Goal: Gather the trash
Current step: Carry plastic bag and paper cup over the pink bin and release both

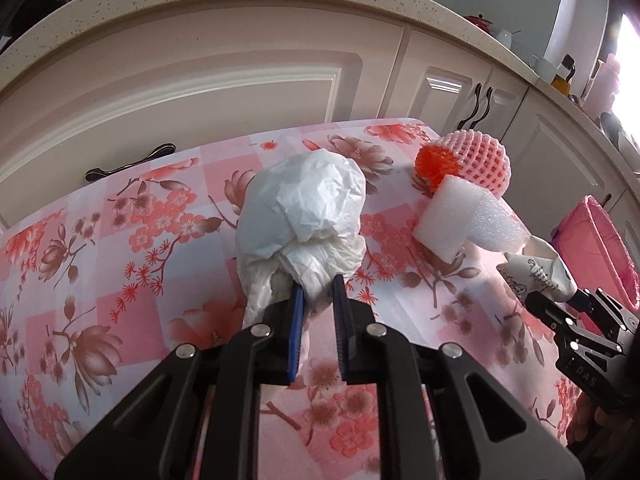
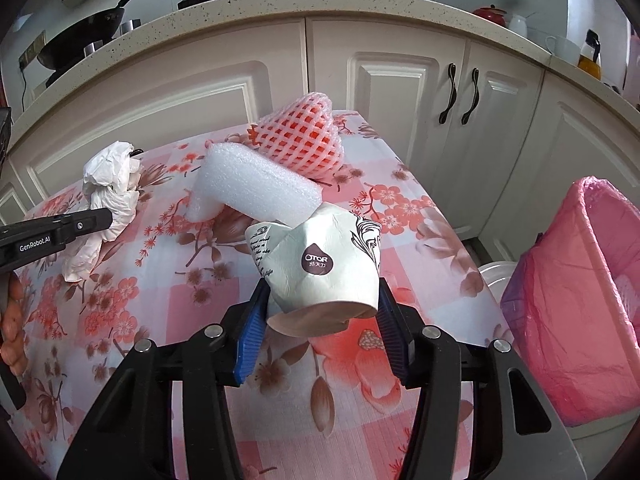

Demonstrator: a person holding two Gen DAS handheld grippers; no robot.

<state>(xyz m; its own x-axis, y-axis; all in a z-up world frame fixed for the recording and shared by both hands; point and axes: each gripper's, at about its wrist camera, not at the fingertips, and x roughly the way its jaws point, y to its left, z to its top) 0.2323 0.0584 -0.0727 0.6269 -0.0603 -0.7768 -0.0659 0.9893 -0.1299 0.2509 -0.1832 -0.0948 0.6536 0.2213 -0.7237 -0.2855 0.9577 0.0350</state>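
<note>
Two grippers reached down at a slant over the flowered tablecloth [image 1: 120, 264], side by side; the left gripper [image 1: 318, 292] had its blue-padded fingers [image 1: 297, 308] pinched tight on the lower tail of a crumpled white tissue [image 1: 308, 208], whose bulk stood just ahead of the tips; the right gripper [image 2: 320, 300] clamped a crushed paper cup [image 2: 324, 268] between its pads, jaws half apart with the cup filling the gap. The cup's brown drop-shaped label read "OTOR", with small characters beneath that I could not make out, and cursive script on its side was too small to read; the left gripper's side carried "GenRobot.AI". A white foam block [image 2: 256, 184] and a pink foam net [image 2: 300, 136] lay beyond the cup; a bin with a pink liner [image 2: 580, 300] stood just beside the table's right edge.
</note>
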